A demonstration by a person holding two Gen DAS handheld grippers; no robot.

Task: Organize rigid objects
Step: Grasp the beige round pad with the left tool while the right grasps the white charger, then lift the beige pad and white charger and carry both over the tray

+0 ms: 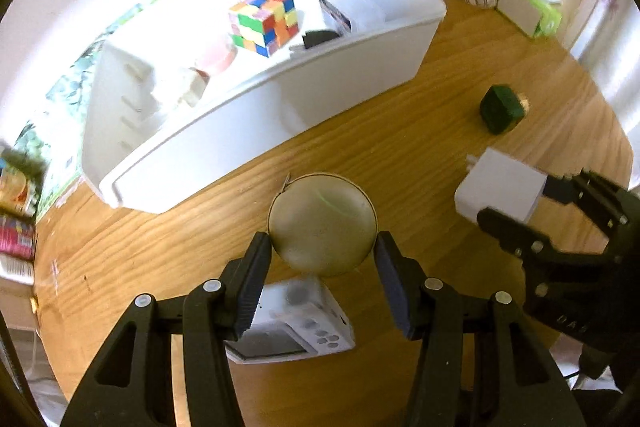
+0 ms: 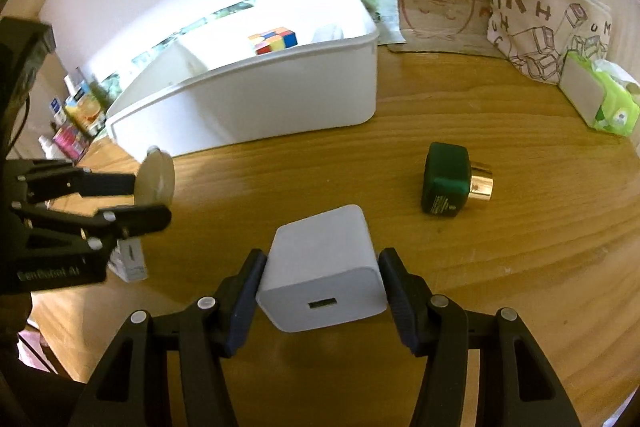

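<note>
My left gripper (image 1: 323, 259) is shut on a round gold-coloured tin (image 1: 322, 223), held above the wooden table (image 1: 200, 227); the same tin (image 2: 155, 179) shows edge-on in the right wrist view. My right gripper (image 2: 322, 291) is shut on a white charger cube (image 2: 323, 267) with a port on its near face, and that cube (image 1: 500, 189) appears at the right of the left wrist view. A white bin (image 1: 280, 99) holds a colour cube (image 1: 265, 23) and other items. A dark green bottle with a gold cap (image 2: 448, 183) lies on its side on the table.
A small white device with buttons (image 1: 296, 323) lies on the table under the left gripper. A printed cloth bag (image 2: 548, 27) and a green tissue pack (image 2: 600, 99) stand at the back right. Boxes (image 2: 76, 123) crowd the far left edge.
</note>
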